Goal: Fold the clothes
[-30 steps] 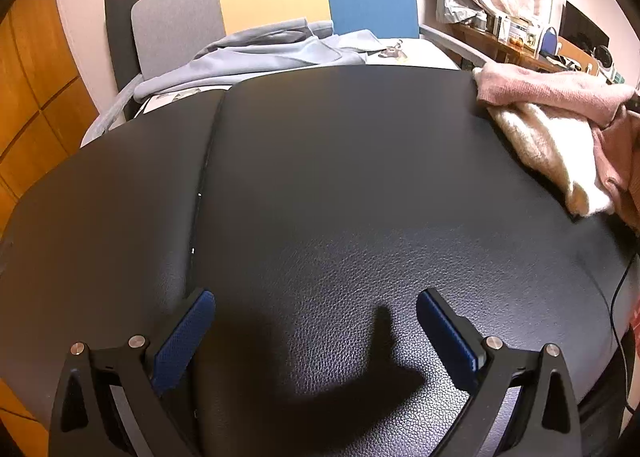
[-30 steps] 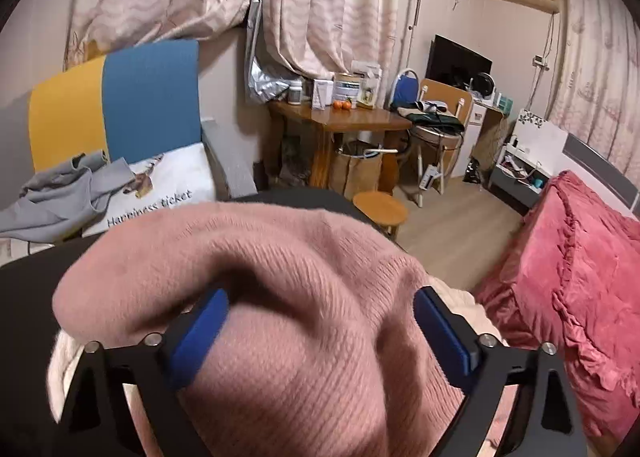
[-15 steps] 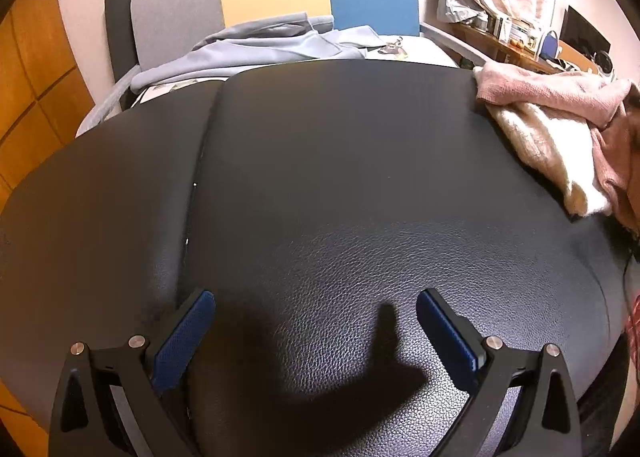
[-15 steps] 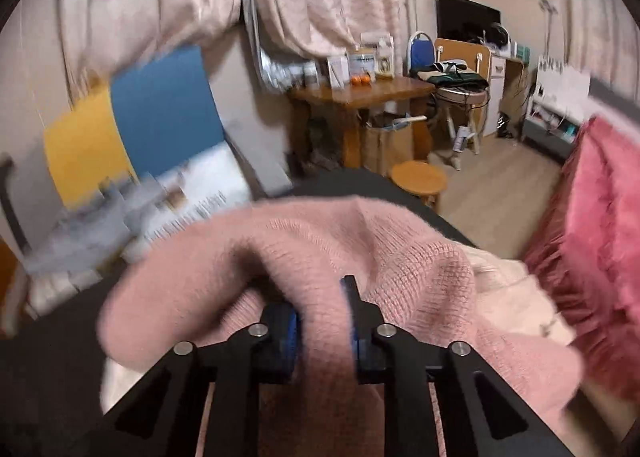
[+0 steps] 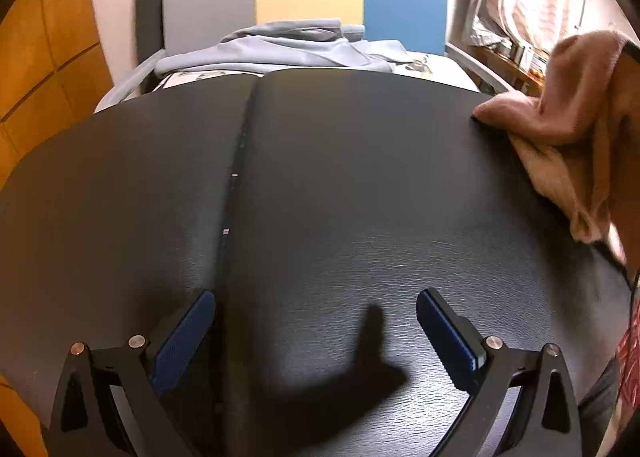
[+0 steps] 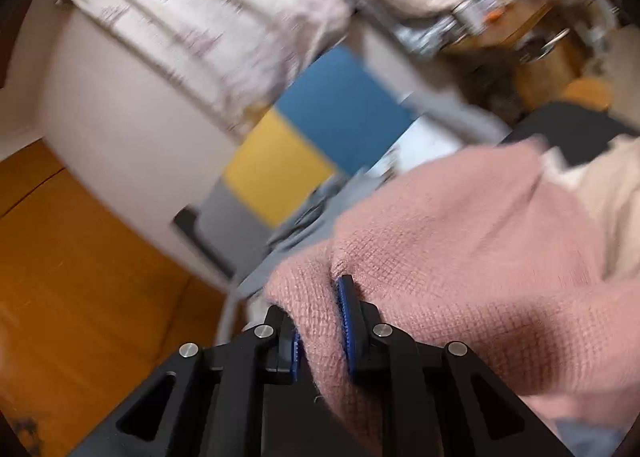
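Pink knit sweater [image 6: 460,257] pinched in right hand-held gripper [image 6: 322,331]; no legible writing.

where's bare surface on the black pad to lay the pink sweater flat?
Free: the black pad from its centre seam across to the pink sweater, and ahead of the open left gripper. Left of the seam is bare too. Crowded: the right edge, where the sweater is bunched, and the chair beyond, under grey clothing.

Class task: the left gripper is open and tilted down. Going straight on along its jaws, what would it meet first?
Probably the bare black padded surface, ahead of the left gripper. Nothing lies between; the pink sweater is off to the right.
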`<action>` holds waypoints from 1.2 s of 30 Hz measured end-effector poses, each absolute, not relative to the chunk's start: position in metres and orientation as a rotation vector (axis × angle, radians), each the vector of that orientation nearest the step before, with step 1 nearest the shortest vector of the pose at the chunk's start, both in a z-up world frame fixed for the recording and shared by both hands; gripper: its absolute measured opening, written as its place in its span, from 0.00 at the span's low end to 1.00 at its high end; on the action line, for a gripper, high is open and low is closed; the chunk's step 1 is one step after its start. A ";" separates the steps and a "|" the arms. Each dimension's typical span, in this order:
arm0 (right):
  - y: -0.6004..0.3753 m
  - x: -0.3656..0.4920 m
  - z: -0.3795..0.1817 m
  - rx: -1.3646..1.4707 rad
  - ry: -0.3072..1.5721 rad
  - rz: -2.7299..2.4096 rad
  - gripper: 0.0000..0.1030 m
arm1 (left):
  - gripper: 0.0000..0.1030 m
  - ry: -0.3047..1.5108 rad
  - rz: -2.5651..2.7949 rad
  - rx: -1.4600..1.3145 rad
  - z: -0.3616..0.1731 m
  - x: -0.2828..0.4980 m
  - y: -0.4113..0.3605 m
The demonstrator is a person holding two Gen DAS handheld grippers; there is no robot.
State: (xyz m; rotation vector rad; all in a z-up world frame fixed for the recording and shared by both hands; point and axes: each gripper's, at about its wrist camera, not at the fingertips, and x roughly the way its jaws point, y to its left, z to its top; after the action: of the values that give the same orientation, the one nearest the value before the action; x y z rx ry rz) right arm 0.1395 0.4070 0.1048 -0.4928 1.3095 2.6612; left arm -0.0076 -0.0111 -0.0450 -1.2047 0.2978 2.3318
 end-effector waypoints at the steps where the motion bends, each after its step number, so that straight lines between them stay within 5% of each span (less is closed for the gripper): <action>1: 0.395 0.129 0.101 -0.511 1.344 2.687 0.17 | 1.00 0.289 2.341 -1.210 -0.045 -0.010 -0.015; 6: 0.310 0.074 0.060 -0.671 1.472 2.869 0.16 | 1.00 0.235 2.399 -1.251 -0.047 -0.026 -0.036; 14: 0.211 0.016 -0.067 -1.048 1.407 2.834 0.19 | 1.00 0.249 2.467 -1.221 -0.034 -0.037 -0.051; 16: 0.200 0.023 -0.060 -1.040 1.242 2.894 0.27 | 1.00 0.254 2.451 -1.208 -0.031 -0.040 -0.046; 19: 0.192 0.049 -0.032 -0.968 0.903 2.972 0.70 | 1.00 0.244 2.391 -1.184 -0.024 -0.045 -0.028; 22: 0.196 0.094 -0.004 -0.827 0.595 2.954 0.73 | 1.00 0.240 2.305 -1.137 -0.012 -0.045 -0.002; 27: 0.231 0.166 0.007 -0.775 0.436 2.782 0.85 | 1.00 0.270 2.189 -1.077 0.007 -0.041 0.044; 36: 0.257 0.184 -0.056 -0.999 0.583 2.623 0.88 | 1.00 0.403 2.177 -1.195 -0.018 -0.043 0.082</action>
State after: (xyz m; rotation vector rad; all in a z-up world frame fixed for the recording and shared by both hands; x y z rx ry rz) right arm 0.1842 0.2568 -0.0555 -0.9991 0.5828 2.6226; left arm -0.0431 0.0820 -0.0176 -1.1954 0.4029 2.1770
